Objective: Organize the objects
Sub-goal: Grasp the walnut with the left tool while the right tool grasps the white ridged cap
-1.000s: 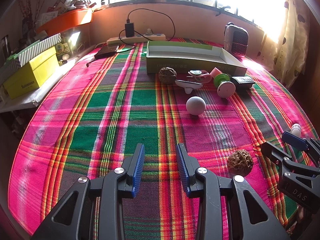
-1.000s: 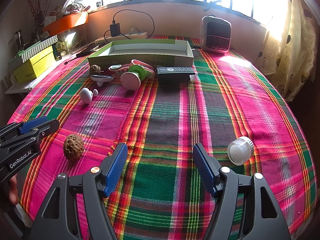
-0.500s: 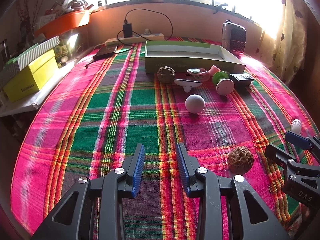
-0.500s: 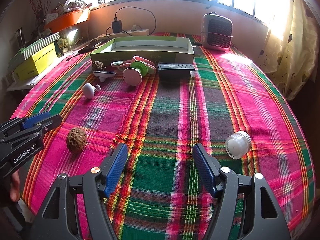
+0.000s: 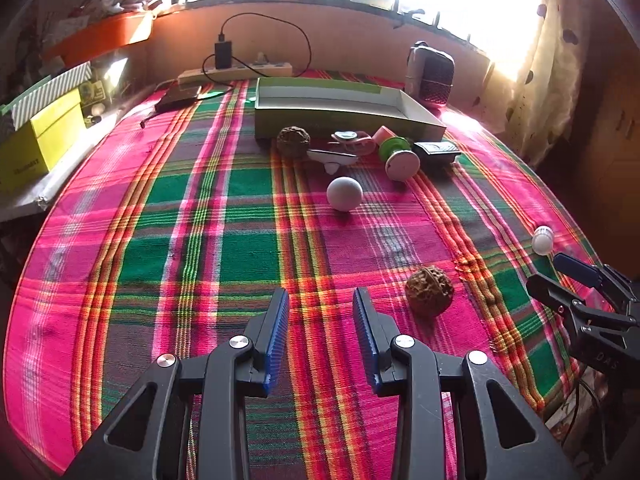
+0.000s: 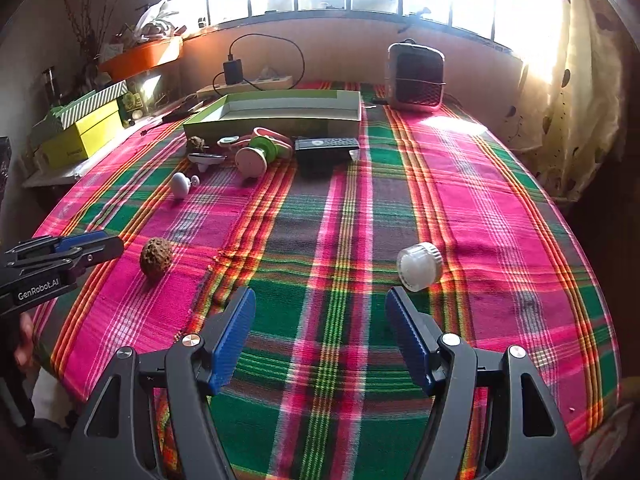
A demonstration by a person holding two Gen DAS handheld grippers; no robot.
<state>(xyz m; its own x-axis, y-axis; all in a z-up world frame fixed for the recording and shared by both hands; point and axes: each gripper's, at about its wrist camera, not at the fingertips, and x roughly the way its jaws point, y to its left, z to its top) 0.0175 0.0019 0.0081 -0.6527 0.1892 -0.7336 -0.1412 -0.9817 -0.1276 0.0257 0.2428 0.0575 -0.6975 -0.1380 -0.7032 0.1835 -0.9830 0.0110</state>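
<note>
On the plaid cloth a brown walnut [image 5: 429, 290] [image 6: 156, 258] lies just right of my left gripper [image 5: 320, 300], which is open with nothing between its blue pads. My right gripper [image 6: 320, 304] is open too, wider, with a white ribbed cap [image 6: 419, 266] [image 5: 543, 239] just beyond its right finger. Farther off lie a white knob [image 5: 344, 193] [image 6: 181, 184], a second walnut [image 5: 293, 141], a white boat-shaped piece [image 5: 332, 157], a green and pink spool [image 5: 397, 156] [image 6: 256, 156] and a black remote [image 6: 326, 145]. They sit in front of the open green box [image 5: 340, 109] [image 6: 276, 110].
A small heater [image 6: 415, 76] stands at the back right by the curtain. A power strip with charger [image 5: 234, 72] lies behind the box. Yellow and striped boxes [image 5: 38, 136] sit on a shelf at left. The table edge drops off close to both grippers.
The right gripper has drawn back and risen slightly, so the cap and walnut now sit farther up its view. The left gripper tilted a little; the objects have not moved.
</note>
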